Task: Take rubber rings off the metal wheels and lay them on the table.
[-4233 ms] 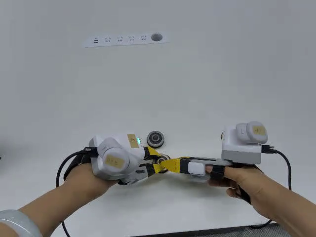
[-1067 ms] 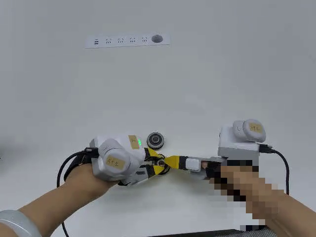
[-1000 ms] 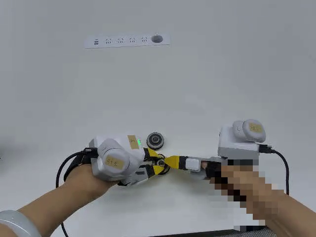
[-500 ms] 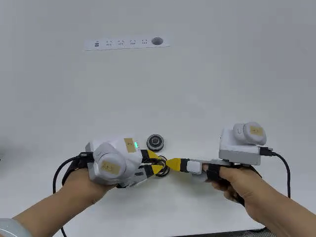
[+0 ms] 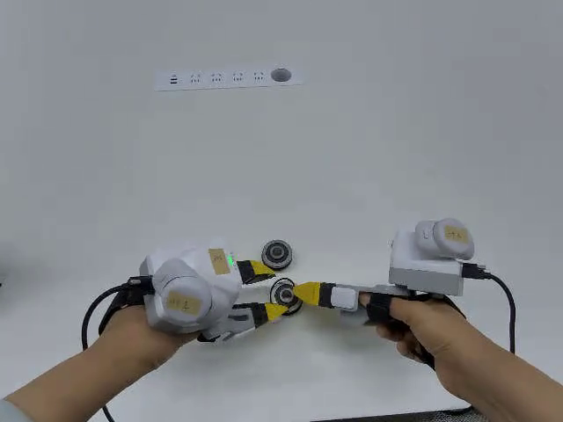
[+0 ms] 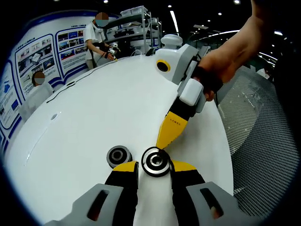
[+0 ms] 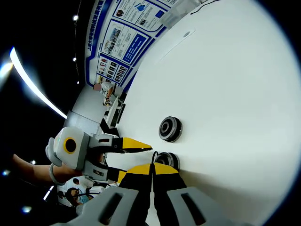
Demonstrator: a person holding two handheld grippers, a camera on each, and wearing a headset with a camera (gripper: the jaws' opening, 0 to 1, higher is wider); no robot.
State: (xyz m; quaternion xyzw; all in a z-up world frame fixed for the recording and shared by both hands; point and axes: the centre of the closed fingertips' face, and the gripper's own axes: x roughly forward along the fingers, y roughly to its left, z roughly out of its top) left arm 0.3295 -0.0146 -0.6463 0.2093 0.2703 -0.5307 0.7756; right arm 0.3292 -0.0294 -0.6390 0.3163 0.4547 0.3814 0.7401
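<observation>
A metal wheel with a black rubber ring lies flat on the white table. My left gripper is open, its yellow fingertips either side of that wheel without clamping it. My right gripper comes in from the right, shut, its tip at the wheel's rim. In the right gripper view a thin black strand of the rubber ring rises from between the shut tips of my right gripper, beside the wheel. A second wheel lies just beyond, apart from both grippers.
A white power strip lies at the far side of the table. Cables trail from both grippers toward the table's near edge. The second wheel sits close to my left gripper's left finger.
My left gripper has opened, let go of the wheel and drawn back a little to the left. The wheel now rests on the table. The right gripper stays shut at its rim.
</observation>
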